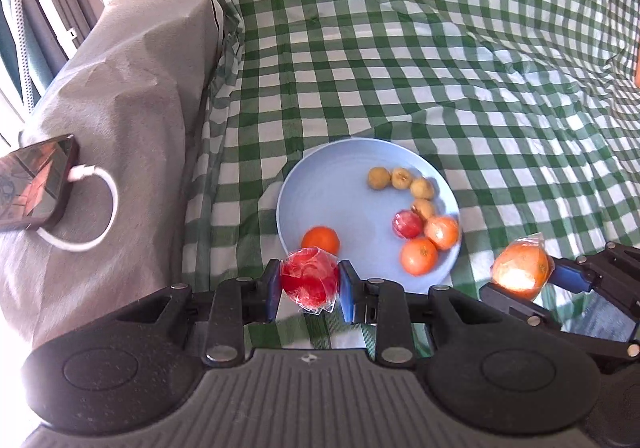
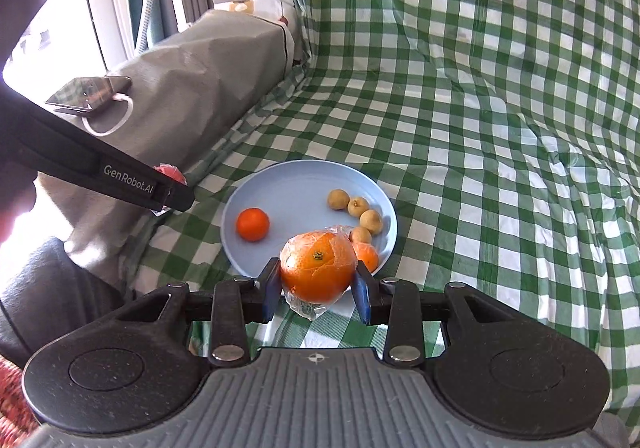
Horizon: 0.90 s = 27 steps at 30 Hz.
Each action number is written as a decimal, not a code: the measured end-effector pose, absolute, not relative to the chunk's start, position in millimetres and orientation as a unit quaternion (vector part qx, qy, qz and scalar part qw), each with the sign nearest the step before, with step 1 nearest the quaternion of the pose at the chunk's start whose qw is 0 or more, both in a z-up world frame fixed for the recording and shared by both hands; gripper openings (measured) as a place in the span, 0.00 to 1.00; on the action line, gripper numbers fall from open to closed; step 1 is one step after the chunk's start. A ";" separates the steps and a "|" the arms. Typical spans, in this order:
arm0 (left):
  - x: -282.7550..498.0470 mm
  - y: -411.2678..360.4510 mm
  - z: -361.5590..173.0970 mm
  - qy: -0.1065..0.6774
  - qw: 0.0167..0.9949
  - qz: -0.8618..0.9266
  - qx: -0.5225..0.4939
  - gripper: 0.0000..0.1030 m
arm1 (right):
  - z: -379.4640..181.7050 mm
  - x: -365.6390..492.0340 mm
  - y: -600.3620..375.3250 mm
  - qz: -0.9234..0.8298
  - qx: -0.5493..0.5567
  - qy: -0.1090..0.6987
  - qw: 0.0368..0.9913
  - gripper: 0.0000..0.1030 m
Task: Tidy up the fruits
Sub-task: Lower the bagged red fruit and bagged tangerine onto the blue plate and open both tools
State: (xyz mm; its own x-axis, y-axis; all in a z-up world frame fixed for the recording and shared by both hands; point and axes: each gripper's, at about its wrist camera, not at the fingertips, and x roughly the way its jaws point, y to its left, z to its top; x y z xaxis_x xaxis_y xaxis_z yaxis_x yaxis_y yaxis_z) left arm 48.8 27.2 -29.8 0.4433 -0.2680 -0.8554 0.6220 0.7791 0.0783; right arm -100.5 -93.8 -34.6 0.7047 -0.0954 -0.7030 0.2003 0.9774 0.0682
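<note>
Beside the blue plate, left gripper clamps a wrapped red fruit, right gripper a wrapped orange; set both gently onto bare plate, clear of fruit there.

— Any lettering we can read?
— One brand only: "GenRobot.AI", white letters on the black side of the left gripper, seen at the left of the right wrist view.
— On the near housings?
— We note a small round emblem, no letters, on each grey ribbed body.
— The phone at far left?
— Its screen shows shapes; we read nothing there. The printed cloth beyond it carries drawings, no legible words.
</note>
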 end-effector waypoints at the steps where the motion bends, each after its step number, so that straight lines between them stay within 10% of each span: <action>1: 55.0 23.0 -33.0 0.455 0.826 -0.267 0.197 0.32 | -38.6 -94.0 -96.1 -0.082 0.069 0.379 0.919 0.38; 12: 106.9 -24.1 -78.1 0.465 0.815 -0.267 0.220 0.35 | -91.1 -20.3 -122.3 -0.089 0.053 0.416 0.903 0.38; 13: 108.7 -26.2 -79.9 0.466 0.812 -0.272 0.221 0.41 | -94.9 -14.7 -123.7 -0.084 0.051 0.423 0.901 0.38; 15: 109.9 -27.9 -79.3 0.467 0.811 -0.273 0.224 0.93 | -98.6 -6.8 -126.3 -0.076 0.048 0.430 0.898 0.42; 16: 108.1 -26.8 -77.2 0.463 0.815 -0.267 0.224 1.00 | -98.4 -4.8 -126.4 -0.074 0.045 0.435 0.896 0.56; 18: 100.9 -21.8 -71.4 0.452 0.822 -0.264 0.223 1.00 | -93.2 -7.0 -125.5 -0.086 0.037 0.432 0.897 0.79; 27: 50.6 10.5 -53.1 0.464 0.814 -0.239 0.256 1.00 | -59.0 -77.6 -104.4 -0.096 0.071 0.428 0.896 0.90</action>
State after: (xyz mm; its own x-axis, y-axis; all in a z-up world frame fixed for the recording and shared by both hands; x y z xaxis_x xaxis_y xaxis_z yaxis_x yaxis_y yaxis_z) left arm 50.6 10.5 -53.1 0.4547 -0.1513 -0.8777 0.6265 0.7548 0.1944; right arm -77.6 -104.4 -59.0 0.6157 -0.1106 -0.7801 0.2321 0.9716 0.0454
